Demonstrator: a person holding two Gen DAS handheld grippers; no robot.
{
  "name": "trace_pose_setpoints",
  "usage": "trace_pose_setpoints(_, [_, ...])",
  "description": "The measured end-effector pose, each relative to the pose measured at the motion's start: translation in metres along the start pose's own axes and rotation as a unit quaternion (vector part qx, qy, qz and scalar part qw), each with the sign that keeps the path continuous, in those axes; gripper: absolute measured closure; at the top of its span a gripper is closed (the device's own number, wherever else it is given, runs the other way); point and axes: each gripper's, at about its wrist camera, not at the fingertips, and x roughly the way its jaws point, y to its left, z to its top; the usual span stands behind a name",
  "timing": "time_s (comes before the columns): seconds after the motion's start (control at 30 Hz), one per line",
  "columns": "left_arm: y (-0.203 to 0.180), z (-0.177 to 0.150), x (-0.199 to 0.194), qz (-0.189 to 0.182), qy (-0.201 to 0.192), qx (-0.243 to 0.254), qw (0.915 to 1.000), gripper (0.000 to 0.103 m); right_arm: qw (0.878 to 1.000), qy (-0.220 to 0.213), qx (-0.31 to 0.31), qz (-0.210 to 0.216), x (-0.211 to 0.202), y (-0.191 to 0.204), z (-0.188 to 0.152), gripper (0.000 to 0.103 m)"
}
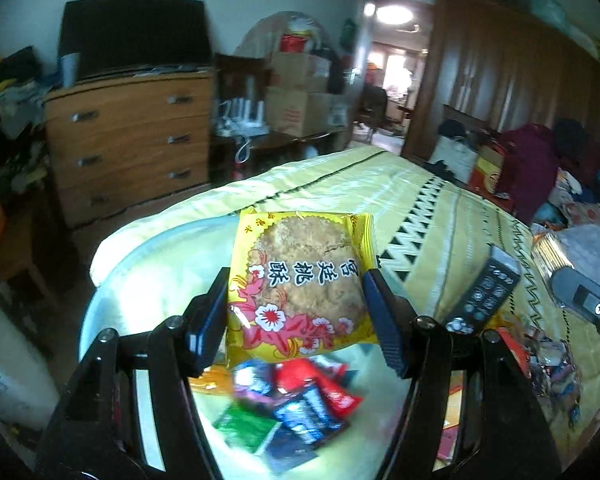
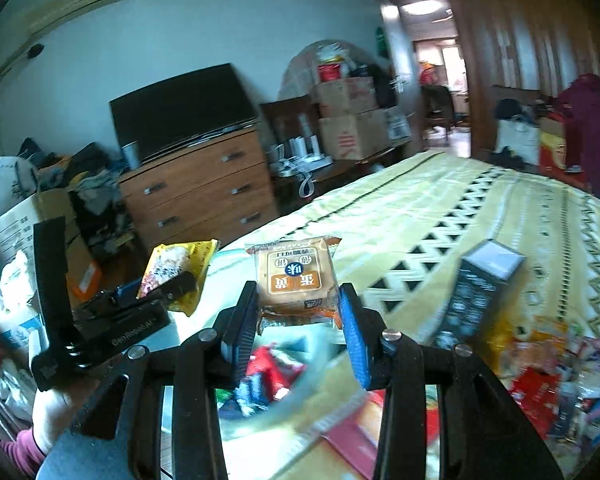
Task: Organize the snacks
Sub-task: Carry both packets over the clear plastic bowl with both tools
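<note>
My left gripper [image 1: 298, 304] is shut on a yellow walnut-cookie packet [image 1: 300, 280] with red flowers, held above a clear plastic bin [image 1: 148, 264] that holds several small snack packets [image 1: 296, 396]. In the right wrist view the left gripper [image 2: 156, 292] with its yellow packet [image 2: 180, 272] shows at the left. My right gripper [image 2: 298, 320] is shut on a brown cracker packet [image 2: 296, 276], held above the same bin, whose snacks [image 2: 260, 380] lie blurred below.
A black box [image 2: 480, 292] stands on the yellow bedspread [image 2: 440, 208], also in the left view [image 1: 488, 292]. A heap of loose snacks [image 2: 552, 380] lies at the right. A wooden dresser [image 1: 132, 140] and cardboard boxes [image 1: 300, 104] stand beyond the bed.
</note>
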Motion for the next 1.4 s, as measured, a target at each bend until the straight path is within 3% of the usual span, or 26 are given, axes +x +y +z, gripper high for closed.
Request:
trace_pose_setpoints(0.23, [0.023,-0.002,0.013,0.008,0.023,-0.015,0.9996,0.037,0.999,0.032,-0.009,0.035,0.046,0.030,-0.006,0.059])
trace_pose_setpoints(0.43, [0.030,-0.001,0.011,0.003,0.027,-0.018,0.9995,0.037,0.998,0.050,-0.014,0.037,0.067,0.037,-0.012,0.059])
trace_pose_setpoints(1.4, [0.031,-0.005,0.019,0.011,0.050,-0.007,0.9987,0.037,0.997,0.063,-0.004,0.037,0.071,0.031,-0.018,0.059])
